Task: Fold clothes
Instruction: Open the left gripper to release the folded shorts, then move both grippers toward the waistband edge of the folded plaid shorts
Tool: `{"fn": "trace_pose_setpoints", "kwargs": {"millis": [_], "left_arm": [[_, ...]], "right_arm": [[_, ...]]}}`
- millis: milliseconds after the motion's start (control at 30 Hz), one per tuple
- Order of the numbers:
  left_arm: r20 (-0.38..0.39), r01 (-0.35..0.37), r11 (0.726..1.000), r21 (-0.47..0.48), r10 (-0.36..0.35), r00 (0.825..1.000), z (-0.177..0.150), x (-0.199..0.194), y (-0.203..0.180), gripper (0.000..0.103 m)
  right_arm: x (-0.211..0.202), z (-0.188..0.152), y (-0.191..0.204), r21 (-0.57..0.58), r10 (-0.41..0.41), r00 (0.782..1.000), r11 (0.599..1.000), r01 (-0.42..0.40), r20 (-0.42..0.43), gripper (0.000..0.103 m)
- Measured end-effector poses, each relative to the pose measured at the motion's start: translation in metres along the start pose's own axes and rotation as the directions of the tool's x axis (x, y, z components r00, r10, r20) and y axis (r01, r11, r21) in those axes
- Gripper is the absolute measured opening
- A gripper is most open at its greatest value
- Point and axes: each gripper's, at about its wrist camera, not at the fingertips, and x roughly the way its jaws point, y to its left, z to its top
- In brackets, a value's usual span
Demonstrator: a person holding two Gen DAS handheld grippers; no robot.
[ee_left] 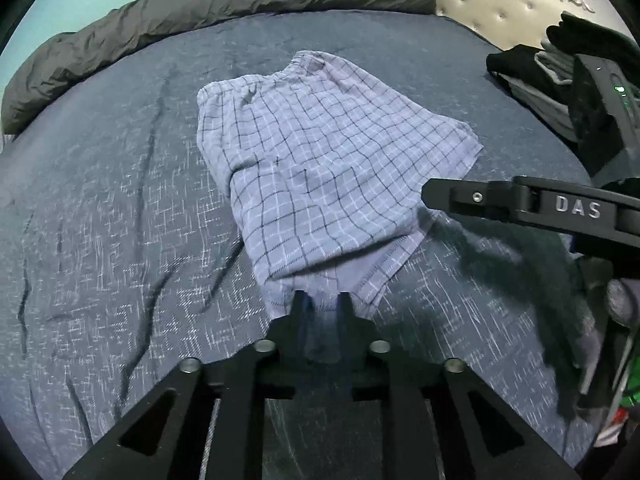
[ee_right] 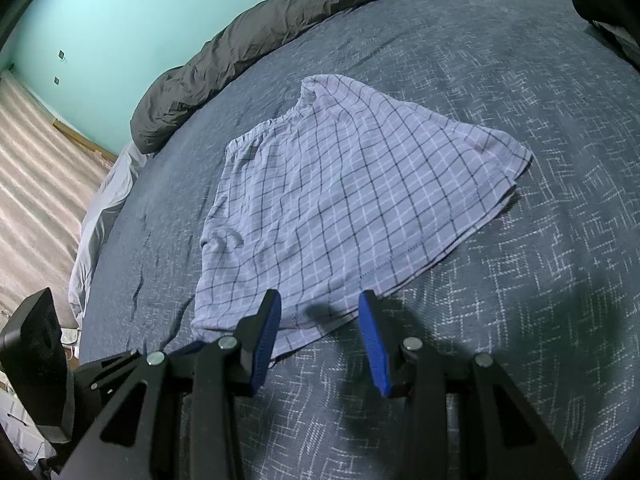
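A pair of light blue checked shorts (ee_left: pixel 320 168) lies folded in half on the dark blue bedspread (ee_left: pixel 100 220); it also shows in the right wrist view (ee_right: pixel 340 200). My left gripper (ee_left: pixel 322 300) is shut on the near hem of the shorts, with cloth bunched between its fingers. My right gripper (ee_right: pixel 320 304) is open, its blue pads apart, hovering just above the near hem and touching nothing. The right gripper's finger also shows from the side in the left wrist view (ee_left: pixel 500 200).
A rolled dark grey duvet (ee_left: pixel 200 8) lies along the far edge of the bed. A pile of black and grey clothes (ee_left: pixel 532 76) sits at the far right by the cream headboard (ee_left: pixel 500 0). The floor (ee_right: pixel 36 160) lies beyond the bed's left edge.
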Motion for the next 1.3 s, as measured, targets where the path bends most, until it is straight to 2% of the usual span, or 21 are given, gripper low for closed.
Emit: {"fn": "trace_pose_setpoints", "kwargs": {"millis": [200, 300, 400, 567, 767, 1033, 1200, 1300], "left_arm": [[-0.023, -0.005, 1.0, 0.019, 0.006, 1.0, 0.0, 0.013, 0.0, 0.017], [-0.02, -0.017, 1.0, 0.015, 0.018, 1.0, 0.003, 0.015, -0.004, 0.009], [-0.016, -0.013, 1.0, 0.023, 0.014, 1.0, 0.003, 0.014, -0.004, 0.007], [0.005, 0.015, 1.0, 0.018, -0.015, 1.0, 0.004, 0.004, -0.003, 0.005], [0.034, 0.09, 0.996, 0.005, -0.09, 0.995, 0.001, -0.021, 0.005, 0.005], [0.002, 0.086, 0.996, 0.039, -0.086, 0.996, -0.012, -0.02, 0.005, 0.005], [-0.012, 0.118, 0.993, -0.018, -0.118, 0.993, -0.017, -0.016, 0.013, 0.005], [0.013, 0.145, 0.985, -0.088, -0.145, 0.989, -0.017, -0.023, 0.023, 0.005]], "right_arm": [[0.0, 0.0, -0.002, 0.003, 0.0, 1.0, 1.0, 0.0, 0.0, 0.04], [-0.001, 0.0, -0.001, 0.0, 0.001, 1.0, 1.0, -0.001, 0.001, 0.04], [-0.001, 0.0, -0.001, 0.001, 0.001, 1.0, 1.0, -0.001, 0.002, 0.04], [-0.002, 0.0, -0.001, 0.003, 0.0, 1.0, 1.0, 0.0, 0.004, 0.04], [-0.002, 0.0, 0.002, -0.002, 0.006, 1.0, 1.0, -0.006, 0.006, 0.04], [0.002, -0.002, 0.004, -0.004, -0.003, 1.0, 1.0, 0.003, -0.005, 0.04], [0.001, -0.002, 0.001, 0.009, -0.017, 1.0, 1.0, 0.017, -0.005, 0.04], [0.003, -0.003, -0.002, 0.024, -0.034, 0.999, 0.999, 0.035, -0.014, 0.04]]}}
